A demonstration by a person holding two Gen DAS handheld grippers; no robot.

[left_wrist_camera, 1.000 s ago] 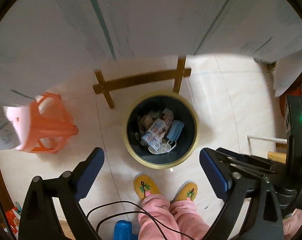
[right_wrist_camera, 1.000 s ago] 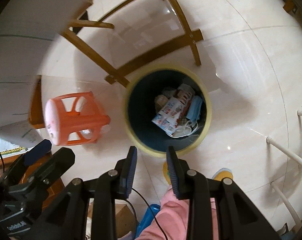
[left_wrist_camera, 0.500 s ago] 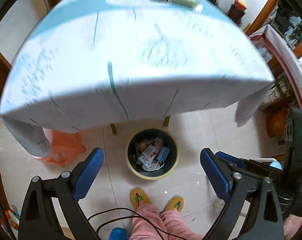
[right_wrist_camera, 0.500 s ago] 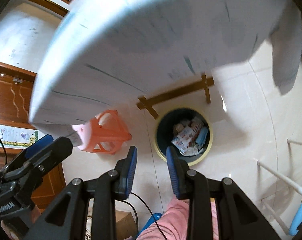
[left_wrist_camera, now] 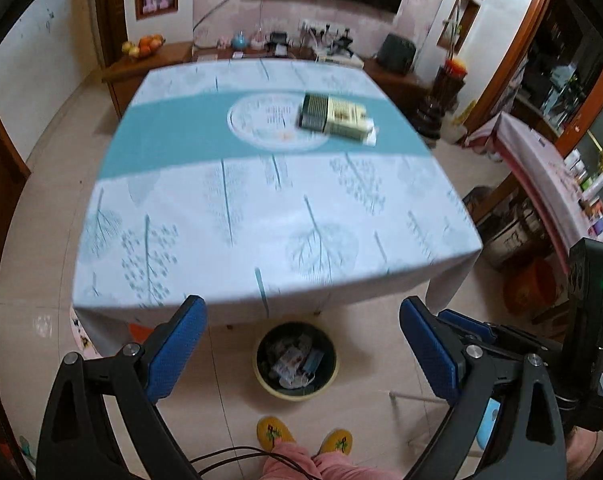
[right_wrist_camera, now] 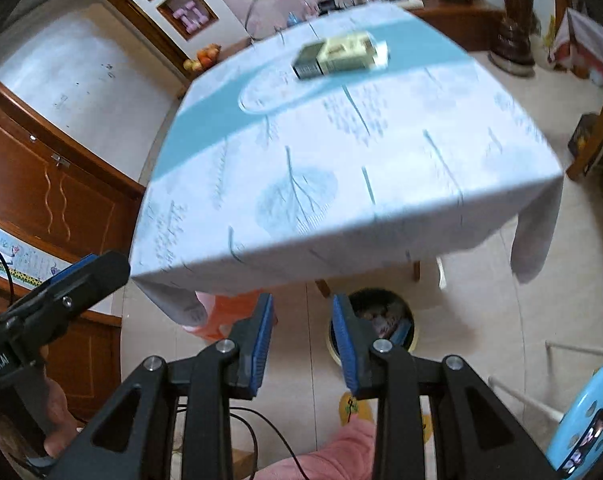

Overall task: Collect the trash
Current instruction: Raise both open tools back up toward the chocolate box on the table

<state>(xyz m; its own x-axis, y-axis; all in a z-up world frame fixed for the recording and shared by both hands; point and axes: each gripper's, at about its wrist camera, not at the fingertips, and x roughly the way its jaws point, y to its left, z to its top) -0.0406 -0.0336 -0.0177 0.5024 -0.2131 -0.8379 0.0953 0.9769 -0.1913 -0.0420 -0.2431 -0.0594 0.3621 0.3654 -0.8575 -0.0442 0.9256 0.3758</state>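
Observation:
A flat cream and dark green box (left_wrist_camera: 335, 117) (right_wrist_camera: 341, 55) lies on the far part of the table (left_wrist_camera: 237, 216) (right_wrist_camera: 341, 168), which wears a white and teal cloth. On the floor below the near edge stands a dark bin with a yellow rim (left_wrist_camera: 296, 361) (right_wrist_camera: 397, 320), holding wrappers and a blue mask. My left gripper (left_wrist_camera: 303, 340) hangs above the bin, jaws wide open and empty. My right gripper (right_wrist_camera: 302, 332) is narrowly open with nothing between its blue pads.
An orange stool (right_wrist_camera: 225, 316) stands under the table's left corner. A blue stool (right_wrist_camera: 585, 424) and a white rack (right_wrist_camera: 541, 360) are at the right. A sideboard (left_wrist_camera: 261, 52) lines the far wall. The person's pink trousers and yellow slippers (left_wrist_camera: 275, 434) are below.
Both grippers have risen from just over the bin to above table height. The tabletop and the box on it have come into view, and the bin now looks small and far.

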